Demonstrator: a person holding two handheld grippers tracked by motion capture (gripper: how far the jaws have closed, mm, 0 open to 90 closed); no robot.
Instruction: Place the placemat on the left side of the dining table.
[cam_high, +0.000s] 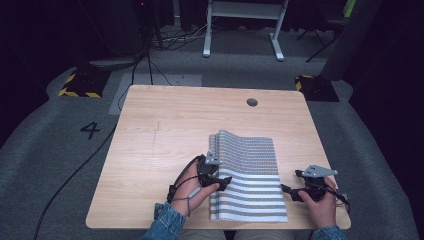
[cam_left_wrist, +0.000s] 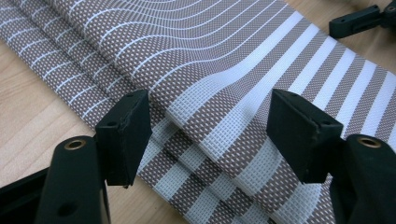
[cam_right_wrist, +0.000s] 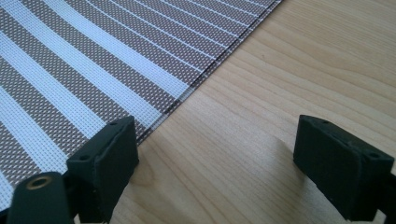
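Now the striped placemat (cam_high: 250, 175), folded in layers, lies on the near right part of the wooden table (cam_high: 165, 125), with its far end a little raised. At its left edge the left gripper (cam_high: 225, 183) leans in over the stacked folds; the left hand (cam_high: 196, 192) comes from the near edge, palm turned inward. Its jaws stand wide apart above the layers and do not press them. The right gripper (cam_high: 286, 190) rests low on the bare wood just beside the mat's right edge, jaws open and empty, in the right hand (cam_high: 320, 200).
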